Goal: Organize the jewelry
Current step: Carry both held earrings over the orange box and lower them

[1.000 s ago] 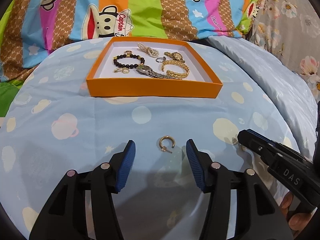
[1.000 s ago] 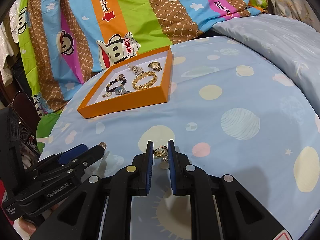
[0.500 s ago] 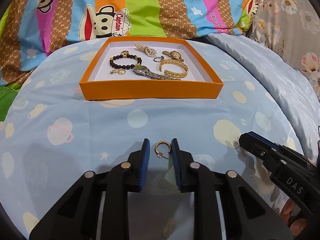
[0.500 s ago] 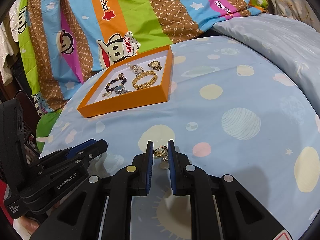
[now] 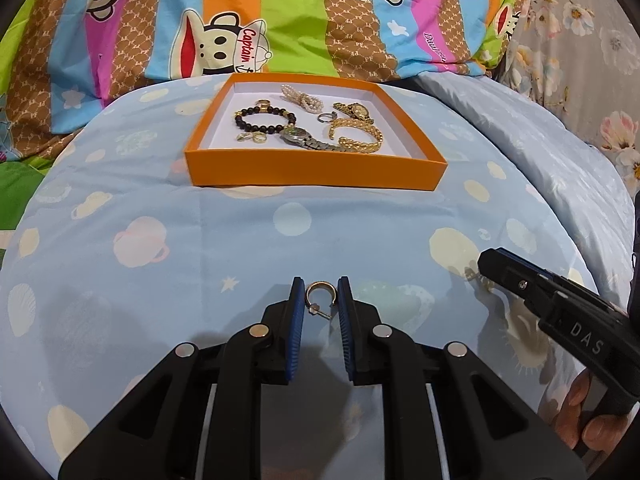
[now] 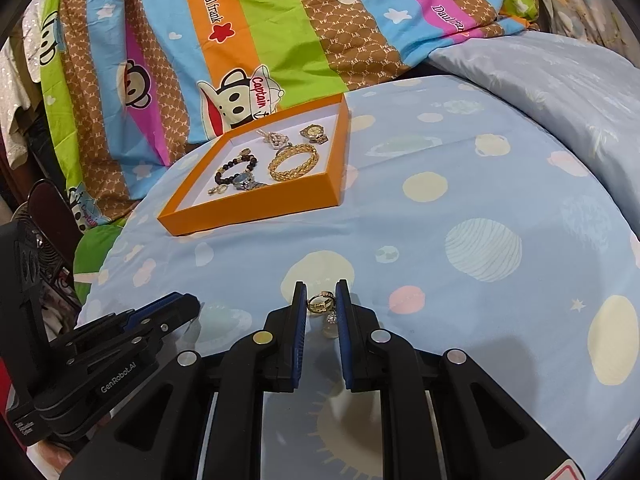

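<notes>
My left gripper [image 5: 320, 290] is shut on a gold hoop earring [image 5: 319, 292], pinched between its blue pads just above the bed sheet. My right gripper [image 6: 321, 294] is shut on a gold ring with a dangling charm [image 6: 320, 303]. Each gripper shows in the other's view: the right one [image 5: 560, 300] to the right, the left one [image 6: 132, 328] to the left. An orange tray [image 5: 316, 168] further back on the bed holds a black bead bracelet [image 5: 262, 118], a gold chain bracelet [image 5: 356, 138], watches, pearls and small rings. The tray also shows in the right wrist view [image 6: 248, 208].
The bed is covered by a light blue sheet with planet prints [image 5: 160, 240]. A striped monkey-print blanket [image 5: 280, 20] is heaped behind the tray. A pale blue quilt [image 6: 540, 80] lies at the right. A dark fan [image 6: 28, 264] stands off the bed's left edge.
My left gripper has closed from wide open onto the hoop earring and lifted it slightly. The right gripper has stayed shut on its ring, almost still.
</notes>
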A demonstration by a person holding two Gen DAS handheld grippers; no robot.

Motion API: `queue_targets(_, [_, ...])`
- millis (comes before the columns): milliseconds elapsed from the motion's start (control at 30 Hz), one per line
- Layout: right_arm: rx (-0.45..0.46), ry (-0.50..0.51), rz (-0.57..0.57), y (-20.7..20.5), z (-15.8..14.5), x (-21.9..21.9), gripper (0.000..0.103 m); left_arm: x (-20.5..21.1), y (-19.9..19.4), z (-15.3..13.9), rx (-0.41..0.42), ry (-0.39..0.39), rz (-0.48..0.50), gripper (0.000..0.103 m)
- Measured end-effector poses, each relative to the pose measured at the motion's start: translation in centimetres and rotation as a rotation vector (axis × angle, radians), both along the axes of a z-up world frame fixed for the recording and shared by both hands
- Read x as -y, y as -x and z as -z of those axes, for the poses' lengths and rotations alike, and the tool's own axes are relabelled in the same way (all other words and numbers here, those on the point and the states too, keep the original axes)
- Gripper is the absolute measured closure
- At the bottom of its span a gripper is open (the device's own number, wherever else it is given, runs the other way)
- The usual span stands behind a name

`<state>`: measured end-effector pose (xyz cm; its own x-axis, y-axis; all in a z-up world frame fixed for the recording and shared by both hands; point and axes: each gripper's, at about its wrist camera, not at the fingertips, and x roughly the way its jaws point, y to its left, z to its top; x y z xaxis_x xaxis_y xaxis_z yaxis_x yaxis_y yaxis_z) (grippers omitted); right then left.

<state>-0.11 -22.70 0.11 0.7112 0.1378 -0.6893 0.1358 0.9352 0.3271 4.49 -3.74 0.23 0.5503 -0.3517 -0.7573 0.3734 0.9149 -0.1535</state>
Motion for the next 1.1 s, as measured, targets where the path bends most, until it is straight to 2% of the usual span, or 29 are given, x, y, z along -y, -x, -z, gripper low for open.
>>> queue_targets(333, [0.005, -0.009, -0.079, 0.9, -0.2, -2.6, 0.089, -3.0, 1.5, -0.1, -0.011, 0.009, -0.013, 0.087])
queue_targets(600, [0.022, -0.011, -0.112, 0.3, -0.9, -4.1, 0.089, -3.4, 1.6, -1.2, 0.005, 0.019, -0.008, 0.087])
queue_targets(1100, [0.091, 0.032, -0.151, -4.3, -4.1, -4.6, 0.089, -1.8, -3.2, -3.9, 0.078, -0.013, 0.0, 0.087])
